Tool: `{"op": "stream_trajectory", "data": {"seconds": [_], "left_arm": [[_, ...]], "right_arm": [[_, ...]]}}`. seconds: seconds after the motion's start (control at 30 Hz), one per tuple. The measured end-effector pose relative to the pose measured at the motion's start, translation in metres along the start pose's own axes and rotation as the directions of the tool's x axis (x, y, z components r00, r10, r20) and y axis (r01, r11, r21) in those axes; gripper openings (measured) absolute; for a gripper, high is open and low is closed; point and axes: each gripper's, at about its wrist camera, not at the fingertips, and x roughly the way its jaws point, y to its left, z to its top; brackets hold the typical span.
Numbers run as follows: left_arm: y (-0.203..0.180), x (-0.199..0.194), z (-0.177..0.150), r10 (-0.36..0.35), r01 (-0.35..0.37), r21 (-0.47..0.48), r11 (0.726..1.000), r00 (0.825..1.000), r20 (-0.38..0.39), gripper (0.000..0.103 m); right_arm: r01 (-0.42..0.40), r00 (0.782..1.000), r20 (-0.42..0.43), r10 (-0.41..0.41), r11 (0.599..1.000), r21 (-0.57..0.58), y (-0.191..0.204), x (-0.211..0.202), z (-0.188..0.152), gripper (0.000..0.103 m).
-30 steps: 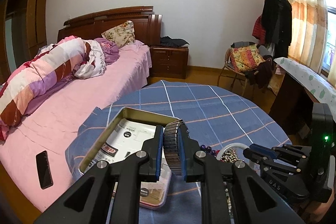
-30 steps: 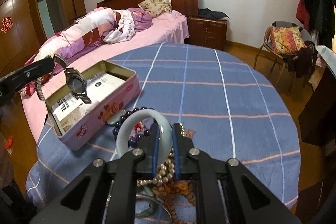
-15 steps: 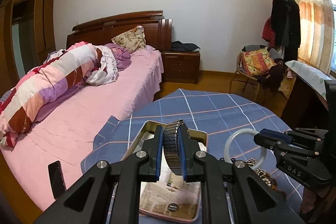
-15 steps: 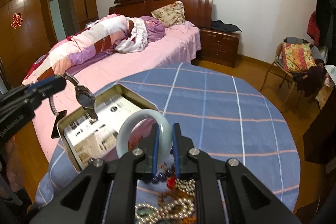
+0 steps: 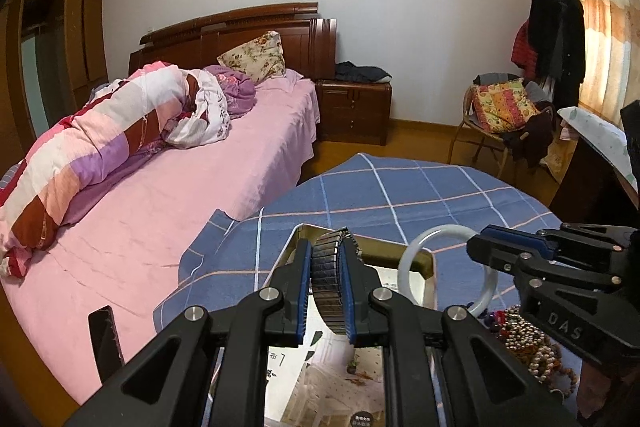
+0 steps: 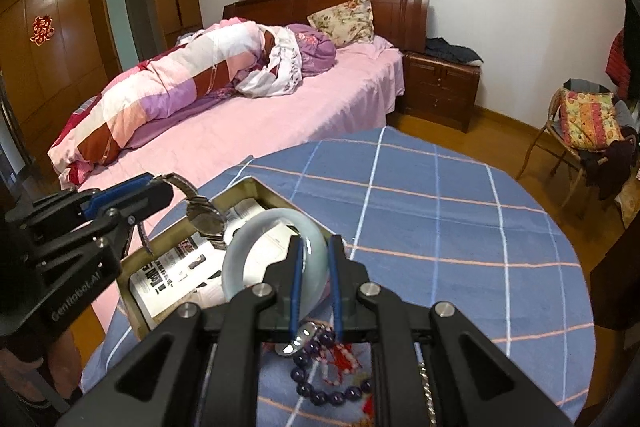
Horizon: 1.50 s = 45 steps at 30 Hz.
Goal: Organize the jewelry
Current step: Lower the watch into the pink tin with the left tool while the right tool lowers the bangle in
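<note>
The left gripper (image 5: 326, 291) was clamped on a metal watch (image 5: 329, 283) by its band, holding it above the open tin (image 6: 256, 193) on the blue checked table (image 6: 420, 227). The right gripper (image 6: 316, 283) pinched a pale jade bangle (image 6: 264, 251) over the tin's near edge, with purple beads (image 6: 332, 393) lying just beside the tin.

bed (image 5: 224, 187) lying beside table (image 5: 420, 195) | quilt (image 5: 100, 143) bunching on bed | nightstand (image 5: 354, 111) standing right of bed | chair (image 5: 500, 119) sitting right of nightstand | phone (image 5: 105, 341) lying on bed edge
</note>
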Motion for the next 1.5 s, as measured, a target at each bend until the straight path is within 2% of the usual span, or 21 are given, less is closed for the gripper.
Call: {"op": "stream_trajectory", "data": {"seconds": [0.83, 1.27, 1.37, 1.43, 1.47, 1.5], "left_arm": [[0.004, 0.053, -0.005, 0.011, -0.009, 0.019, 1.000, 0.994, -0.107, 0.013], [0.006, 0.070, -0.013, 0.043, -0.036, 0.046, 0.998, 0.988, -0.150, 0.014], [0.005, 0.070, -0.012, 0.045, -0.039, 0.047, 0.998, 0.986, -0.158, 0.021], [0.005, 0.068, -0.013, 0.047, -0.040, 0.047, 0.998, 0.987, -0.156, 0.041], [0.005, 0.066, -0.013, 0.057, -0.050, 0.048, 0.998, 0.987, -0.148, 0.048], [0.005, 0.063, -0.012, 0.062, -0.056, 0.046, 0.997, 0.989, -0.135, 0.062]], "right_arm": [[-0.002, 0.992, -0.123, 0.005, 1.000, 0.027, -0.002, 0.063, -0.005, 0.015], [0.013, 0.990, -0.142, -0.008, 0.999, 0.032, -0.003, 0.070, -0.004, 0.016], [0.008, 0.990, -0.140, -0.002, 0.999, 0.041, -0.005, 0.071, -0.004, 0.016], [0.010, 0.991, -0.134, -0.004, 0.999, 0.045, -0.007, 0.069, -0.004, 0.020], [0.008, 0.992, -0.127, -0.002, 0.999, 0.048, -0.008, 0.068, -0.003, 0.027], [0.004, 0.993, -0.120, 0.002, 0.999, 0.050, -0.008, 0.066, -0.003, 0.032]]}}
